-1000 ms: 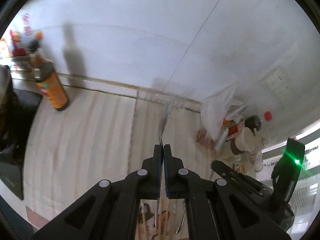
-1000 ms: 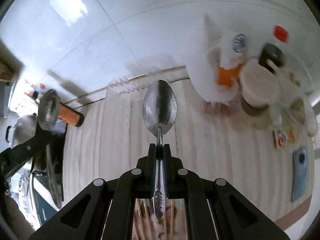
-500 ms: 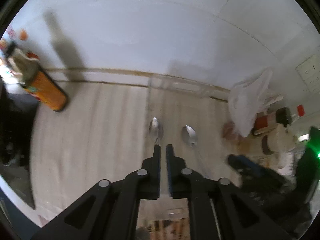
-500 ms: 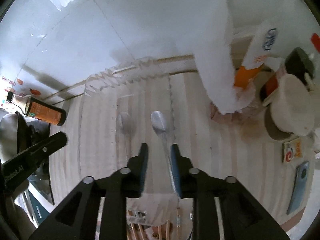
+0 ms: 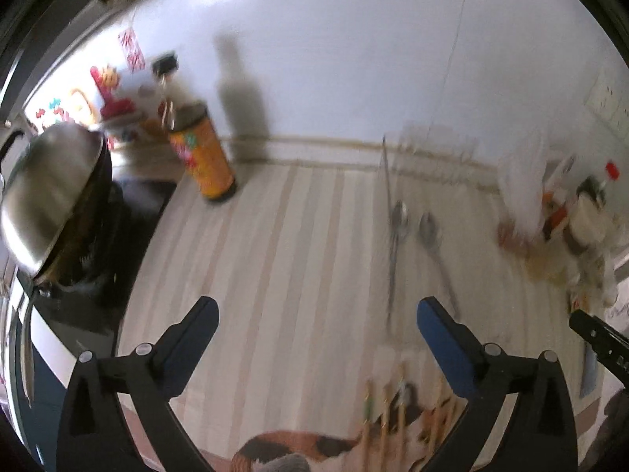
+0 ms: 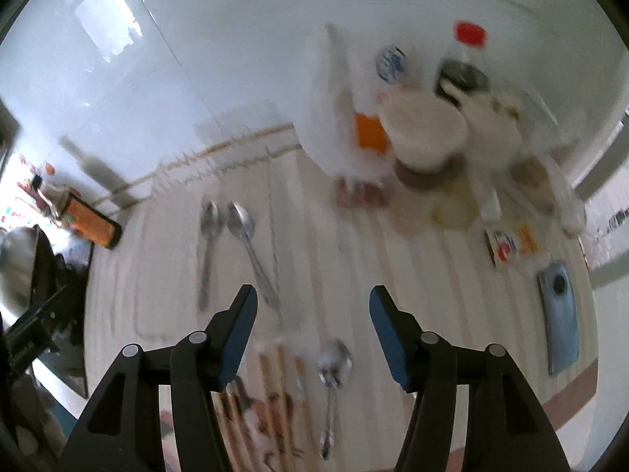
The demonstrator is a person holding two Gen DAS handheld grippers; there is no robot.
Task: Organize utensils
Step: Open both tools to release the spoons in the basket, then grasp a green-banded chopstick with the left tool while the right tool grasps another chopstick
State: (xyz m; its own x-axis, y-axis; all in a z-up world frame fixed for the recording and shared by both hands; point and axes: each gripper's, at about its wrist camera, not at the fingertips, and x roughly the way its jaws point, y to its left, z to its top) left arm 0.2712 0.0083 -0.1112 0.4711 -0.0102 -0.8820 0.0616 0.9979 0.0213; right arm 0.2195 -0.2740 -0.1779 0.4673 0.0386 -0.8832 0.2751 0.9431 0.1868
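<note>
Blue-padded and black-framed, the right gripper has its jaws spread wide with nothing between them, and the left gripper is just as open and empty. Directly below the right gripper's gap lies a loose steel spoon, bowl toward the wall, handle running back toward me, so its long axis lines up with the fingers; that hand is clearly the nearer one. Just left of it sit what look like three or four wooden chopsticks, too blurred to count surely. Farther out, two steel spoons rest side by side in a clear plastic tray. I'd judge the loose spoon goes next.
</note>
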